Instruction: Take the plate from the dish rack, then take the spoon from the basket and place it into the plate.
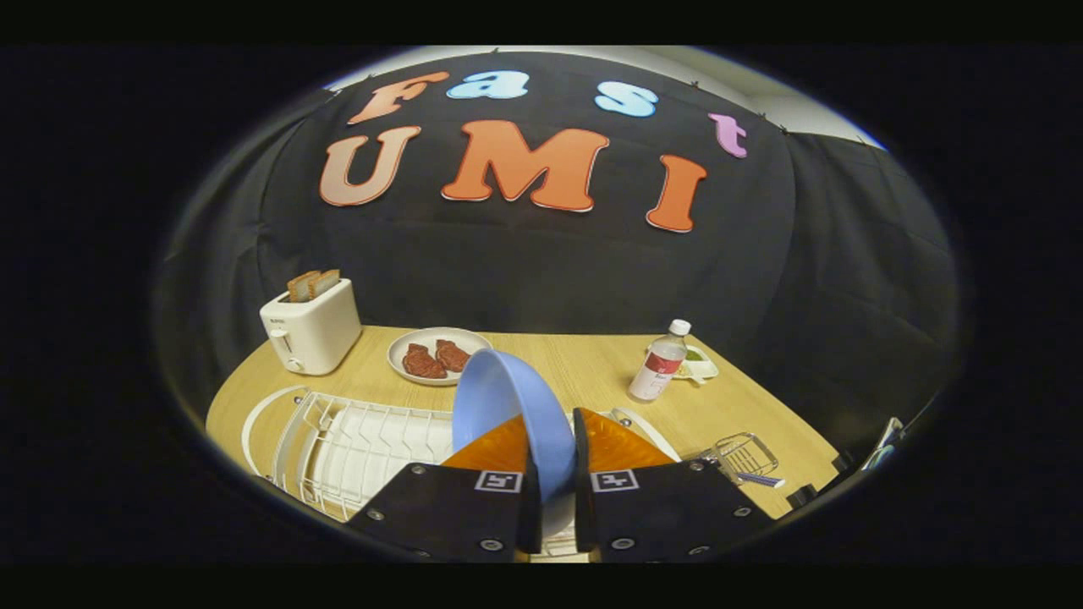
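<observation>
A light blue plate (499, 397) stands on edge between my two fingers, above the white wire dish rack (355, 444). My gripper (552, 431) is shut on the plate's rim, one finger on each face. The rack lies just ahead and to the left of the fingers on the wooden table (592, 364). To the right of the fingers sits a small wire basket (744, 457) with the spoon (761, 480), whose handle sticks out of the basket toward the table's edge.
A white toaster (311, 331) with bread slices stands at the back left. Beside it is a white plate (440, 355) holding two reddish pieces of meat. A clear bottle (658, 364) with a white cap stands back right, next to a small white dish (700, 364).
</observation>
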